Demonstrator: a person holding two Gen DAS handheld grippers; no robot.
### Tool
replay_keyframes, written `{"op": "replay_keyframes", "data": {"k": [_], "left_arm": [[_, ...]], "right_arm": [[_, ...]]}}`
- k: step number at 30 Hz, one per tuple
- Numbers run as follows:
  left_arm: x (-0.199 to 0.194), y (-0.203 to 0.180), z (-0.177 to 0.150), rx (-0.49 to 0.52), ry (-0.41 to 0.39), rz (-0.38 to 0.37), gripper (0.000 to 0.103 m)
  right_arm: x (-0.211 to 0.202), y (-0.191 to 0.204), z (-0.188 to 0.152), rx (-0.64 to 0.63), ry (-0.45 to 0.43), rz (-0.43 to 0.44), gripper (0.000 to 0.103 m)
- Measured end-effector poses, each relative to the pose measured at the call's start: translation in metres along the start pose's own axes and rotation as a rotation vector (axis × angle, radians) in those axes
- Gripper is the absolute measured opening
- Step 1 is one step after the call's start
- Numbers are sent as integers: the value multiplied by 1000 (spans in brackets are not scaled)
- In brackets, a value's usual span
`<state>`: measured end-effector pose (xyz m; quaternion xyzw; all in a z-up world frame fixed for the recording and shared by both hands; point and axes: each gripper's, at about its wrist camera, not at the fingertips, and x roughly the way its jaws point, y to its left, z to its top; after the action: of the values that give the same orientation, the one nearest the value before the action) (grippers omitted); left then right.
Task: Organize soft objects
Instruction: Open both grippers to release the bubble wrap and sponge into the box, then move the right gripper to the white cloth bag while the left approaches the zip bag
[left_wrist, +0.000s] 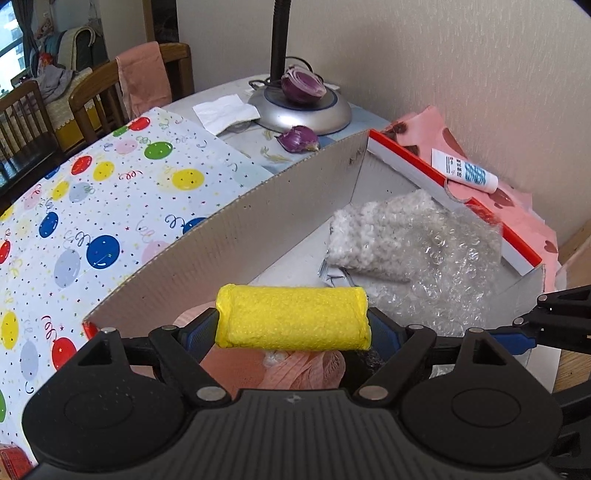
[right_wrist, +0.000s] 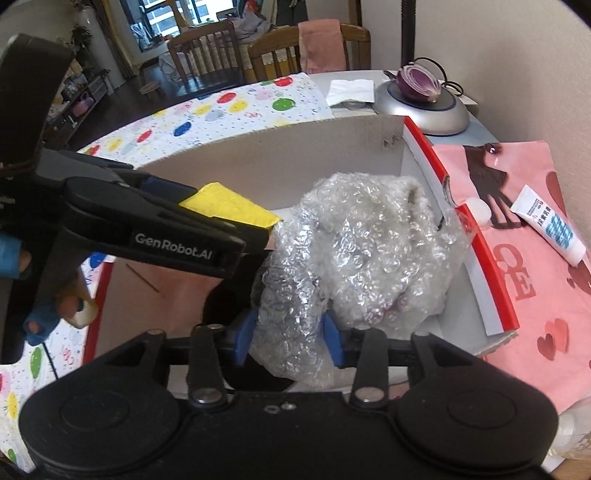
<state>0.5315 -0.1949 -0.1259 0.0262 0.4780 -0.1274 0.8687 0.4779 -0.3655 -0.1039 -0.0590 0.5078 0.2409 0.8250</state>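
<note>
Left wrist view. The left gripper (left_wrist: 292, 332) is seen clamped on a yellow sponge roll (left_wrist: 292, 316), which is held crosswise between the blue pads (left_wrist: 201, 332) above the near end of a cardboard box (left_wrist: 236, 225). Inside the box, at 1 o'clock from the roll, a sheet of bubble wrap (left_wrist: 436, 258) is observed lying partly over a white fluffy cloth (left_wrist: 369, 229). Directly below the roll, a peach cloth (left_wrist: 295, 373) is noted in the box. The tip of the right gripper (left_wrist: 524, 328) is recorded entering at 3 o'clock. At 9 o'clock of the box, a balloon-print cloth (left_wrist: 92, 206) is spread on the table. At 12 o'clock, half a red onion (left_wrist: 303, 86) is set on a lamp base (left_wrist: 299, 110), with an onion piece (left_wrist: 298, 139) just beside the base. A white tube (left_wrist: 463, 170) is seen on a pink bag (left_wrist: 517, 206) at 2 o'clock.

Right wrist view. The right gripper (right_wrist: 290, 334) is found closed on the bubble wrap (right_wrist: 354, 254), a fold of which is pinched between the blue pads (right_wrist: 332, 334) over the box (right_wrist: 266, 158). At 10 o'clock, the left gripper (right_wrist: 236, 221) is seen from the side, with the sponge roll (right_wrist: 229, 208) in its grasp. The tube (right_wrist: 548, 225) lies on the pink bag (right_wrist: 532, 295) at 3 o'clock. The onion (right_wrist: 419, 82) and lamp base (right_wrist: 424, 109) are recorded at 1 o'clock.
</note>
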Motion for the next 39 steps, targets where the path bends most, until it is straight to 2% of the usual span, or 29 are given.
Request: {"op": "replay_keyframes", "data": {"k": [4, 6, 8, 14, 22, 30, 37, 39], "left_arm": [[-7, 0, -3, 6, -22, -7, 87], [-12, 0, -4, 12, -39, -10, 94], [-19, 1, -5, 11, -66, -27, 99], [-47, 11, -7, -39, -135, -63, 99], [-109, 30, -25, -80, -245, -58, 99], [-179, 62, -61, -106, -345, 6, 99], [-227, 100, -101, -152, -404, 90, 99], [-239, 111, -113, -165, -417, 95, 99]], "right_arm": [[-8, 3, 0, -10, -9, 21, 58], [-12, 5, 0, -18, -17, 32, 63], [-16, 7, 0, -25, -26, 34, 64], [-33, 12, -1, -21, -67, 45, 73], [-65, 26, 2, 1, -158, 85, 91], [-96, 67, 7, -43, -265, 121, 103], [-104, 115, 11, -87, -305, 175, 103], [-104, 132, 11, -97, -307, 199, 103]]}}
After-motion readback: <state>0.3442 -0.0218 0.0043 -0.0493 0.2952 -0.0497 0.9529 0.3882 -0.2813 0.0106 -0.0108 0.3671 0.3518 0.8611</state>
